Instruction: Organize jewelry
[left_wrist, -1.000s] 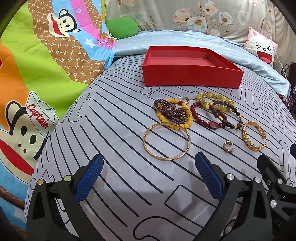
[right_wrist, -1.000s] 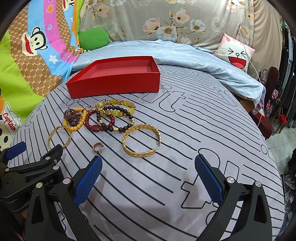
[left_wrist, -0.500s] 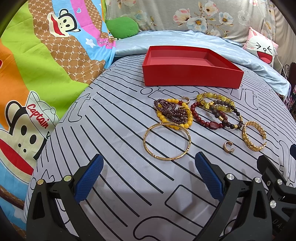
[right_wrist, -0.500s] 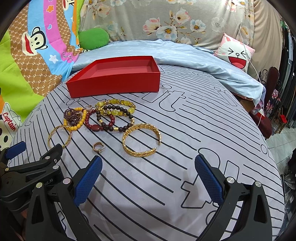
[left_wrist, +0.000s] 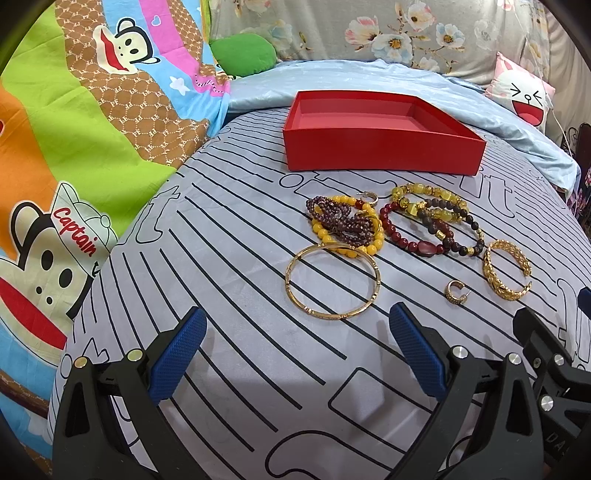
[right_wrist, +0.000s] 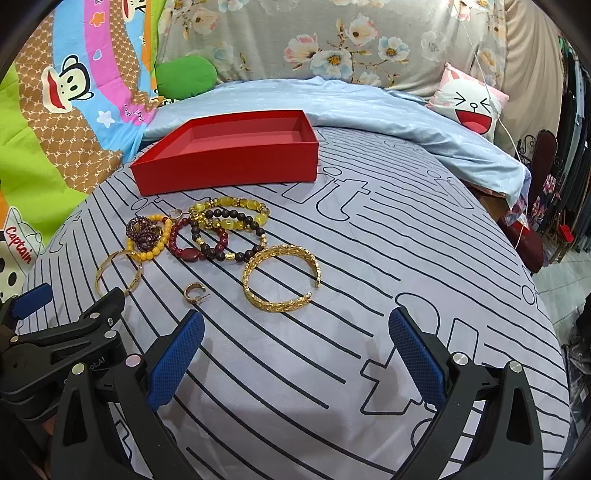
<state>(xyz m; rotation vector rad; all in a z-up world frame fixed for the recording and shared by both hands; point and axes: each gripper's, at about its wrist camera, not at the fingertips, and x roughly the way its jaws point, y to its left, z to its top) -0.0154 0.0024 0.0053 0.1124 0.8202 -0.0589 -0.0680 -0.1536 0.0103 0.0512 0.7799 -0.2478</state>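
Note:
An empty red box (left_wrist: 380, 147) (right_wrist: 229, 162) sits at the back of the striped grey sheet. In front of it lies the jewelry: a thin gold bangle (left_wrist: 332, 282) (right_wrist: 118, 271), a yellow bead bracelet with a purple bead strand (left_wrist: 343, 225) (right_wrist: 147, 236), red, dark and pale yellow bead bracelets (left_wrist: 432, 221) (right_wrist: 221, 232), a wide gold cuff (left_wrist: 508, 273) (right_wrist: 282, 277), and a small gold hoop earring (left_wrist: 455, 291) (right_wrist: 194, 292). My left gripper (left_wrist: 295, 354) stands open just short of the bangle. My right gripper (right_wrist: 295, 354) stands open just short of the cuff. Both hold nothing.
A second small hoop (left_wrist: 368, 197) lies by the box. A cartoon-print blanket (left_wrist: 74, 147) rises on the left, a pale blue quilt (right_wrist: 351, 107) and floral pillows at the back. The bed edge drops off at the right (right_wrist: 535, 258). The left gripper's body (right_wrist: 55, 332) shows beside the right one.

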